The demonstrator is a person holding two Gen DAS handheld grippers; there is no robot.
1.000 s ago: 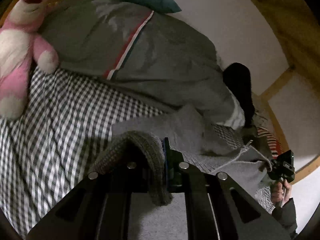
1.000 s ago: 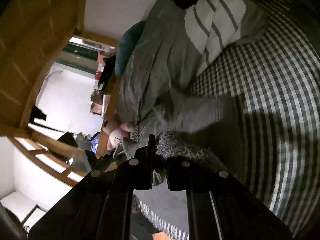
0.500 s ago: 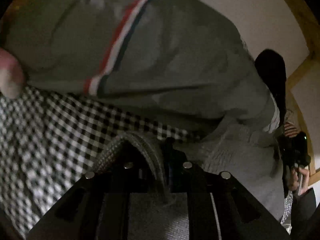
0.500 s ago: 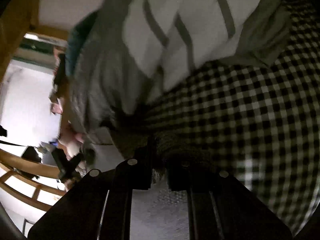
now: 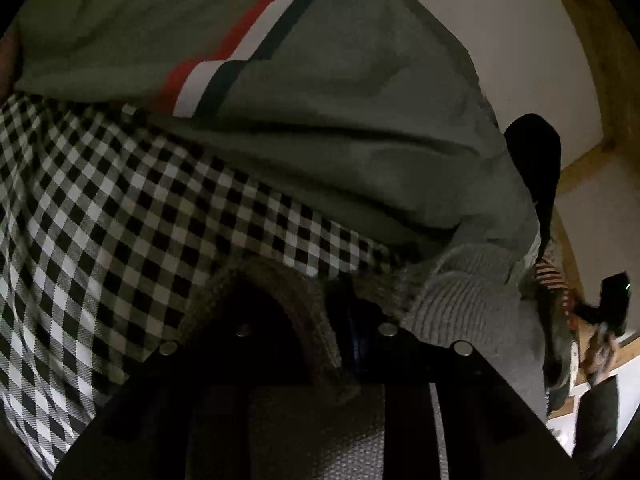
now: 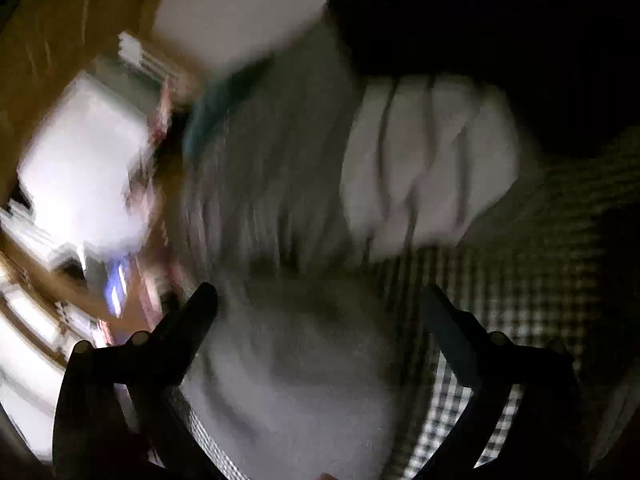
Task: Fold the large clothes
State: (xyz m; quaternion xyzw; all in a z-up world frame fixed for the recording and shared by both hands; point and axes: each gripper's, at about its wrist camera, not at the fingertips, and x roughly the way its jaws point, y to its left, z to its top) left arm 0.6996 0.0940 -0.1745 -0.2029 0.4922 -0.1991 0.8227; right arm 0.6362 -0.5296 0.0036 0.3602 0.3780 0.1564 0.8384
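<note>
A grey knit sweater (image 5: 460, 300) lies on the black-and-white checked sheet (image 5: 120, 220) of a bed. Low over the sheet, my left gripper (image 5: 320, 300) has its jaws opening. The sweater's ribbed hem (image 5: 304, 320) still arches between them, with a dark gap beside the blue pad. In the blurred right wrist view, my right gripper (image 6: 318, 304) stands wide open above the sweater (image 6: 300, 360) and nothing is pinched between its fingers (image 6: 200, 308).
A grey duvet (image 5: 320, 100) with a red, white and navy stripe is bunched behind the sweater. A black item (image 5: 536, 168) and a white striped cloth (image 6: 420, 168) lie by the wall. Wooden bed framing (image 5: 592, 60) rises at the right. A person's hand (image 5: 598, 356) shows far right.
My right gripper has sprung open, let go of the sweater hem and swung away. My left gripper has sunk toward the sheet with the hem, and its jaws have parted a little.
</note>
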